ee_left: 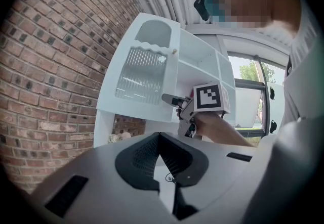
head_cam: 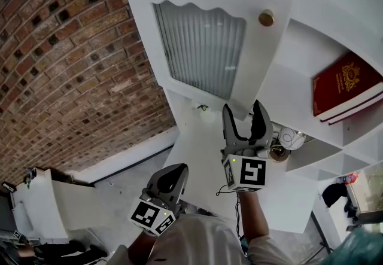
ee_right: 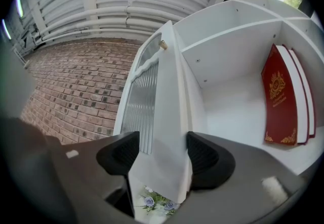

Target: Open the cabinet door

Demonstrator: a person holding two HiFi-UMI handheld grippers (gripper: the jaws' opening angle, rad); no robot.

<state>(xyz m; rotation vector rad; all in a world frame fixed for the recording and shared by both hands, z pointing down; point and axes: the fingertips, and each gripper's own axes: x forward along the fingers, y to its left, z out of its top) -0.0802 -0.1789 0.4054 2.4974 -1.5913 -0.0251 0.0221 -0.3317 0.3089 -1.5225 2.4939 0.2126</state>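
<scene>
Your right gripper (head_cam: 245, 121) is up at the bottom corner of the cabinet door (head_cam: 203, 48), on its free-edge side. Its jaws are spread wide. In the right gripper view the door's edge sits right in the gap between them, with a pad on each side. I can't tell if either pad is actually touching the panel, so I'd call it lined up on the edge, not clamped. That makes sense to me: down there you get flat wood to push or pinch, and you skip the small brass knob (head_cam: 266, 18) further up.

Your left gripper (head_cam: 170, 179) hangs low and near your body. Its jaws are together with nothing in them, so it's just parked out of the way.

The door looks like it's swung out a good way. The shelves (head_cam: 311, 42) to its right are exposed, with a red book (head_cam: 344, 84) leaning inside.

There's open room on the door's left, and the brick wall (head_cam: 72, 66) sits well apart on that side. If you swing it wider, I'd watch the ribbed glass and not let a jaw ride onto it.
</scene>
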